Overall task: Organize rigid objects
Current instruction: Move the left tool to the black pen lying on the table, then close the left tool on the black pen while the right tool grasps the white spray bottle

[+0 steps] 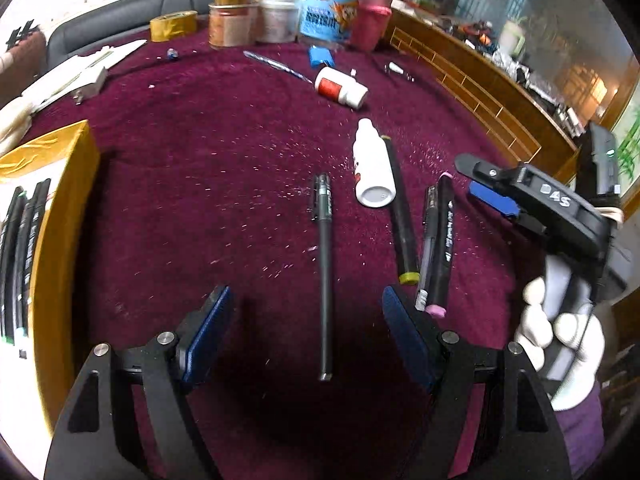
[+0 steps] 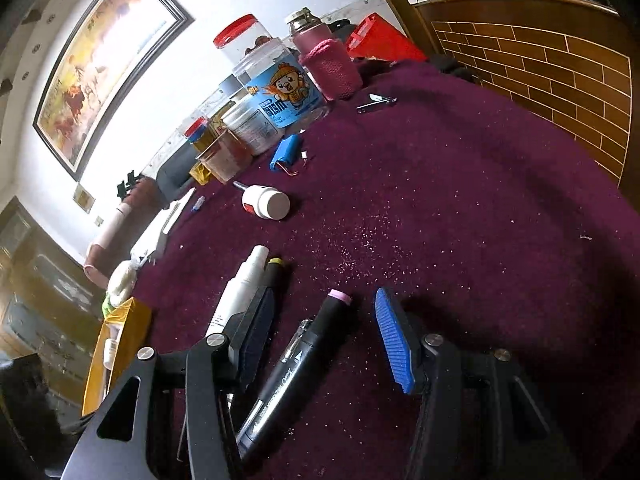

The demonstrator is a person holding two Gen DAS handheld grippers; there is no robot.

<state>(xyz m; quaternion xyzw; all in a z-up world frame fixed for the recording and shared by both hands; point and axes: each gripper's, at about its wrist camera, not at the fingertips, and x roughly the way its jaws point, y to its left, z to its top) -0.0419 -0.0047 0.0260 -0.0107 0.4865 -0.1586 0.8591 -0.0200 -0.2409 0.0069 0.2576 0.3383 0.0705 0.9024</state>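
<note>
A black pen point(image 1: 325, 276) lies on the maroon tablecloth between the spread fingers of my left gripper point(image 1: 308, 308), which is open and not touching it. To its right lie a white bottle point(image 1: 374, 168), a yellow-capped marker point(image 1: 402, 220), a clear pen point(image 1: 428, 232) and a pink-capped marker point(image 1: 440, 240). My right gripper point(image 2: 324, 320) is open around the pink-capped marker point(image 2: 316, 344), its pads clear of it. A white-gloved hand point(image 1: 560, 340) holds that gripper point(image 1: 468, 178). The gold box point(image 1: 60, 208) at left holds several black markers point(image 1: 24, 240).
Jars and tubs point(image 1: 276, 12) crowd the table's far edge, with a tape roll point(image 1: 174, 26) and a pink-sleeved bottle point(image 2: 326, 60). A white jar point(image 2: 266, 202), a blue battery pack point(image 2: 286, 152) and nail clippers point(image 2: 376, 102) lie loose. A wooden wall point(image 2: 560, 80) borders the right.
</note>
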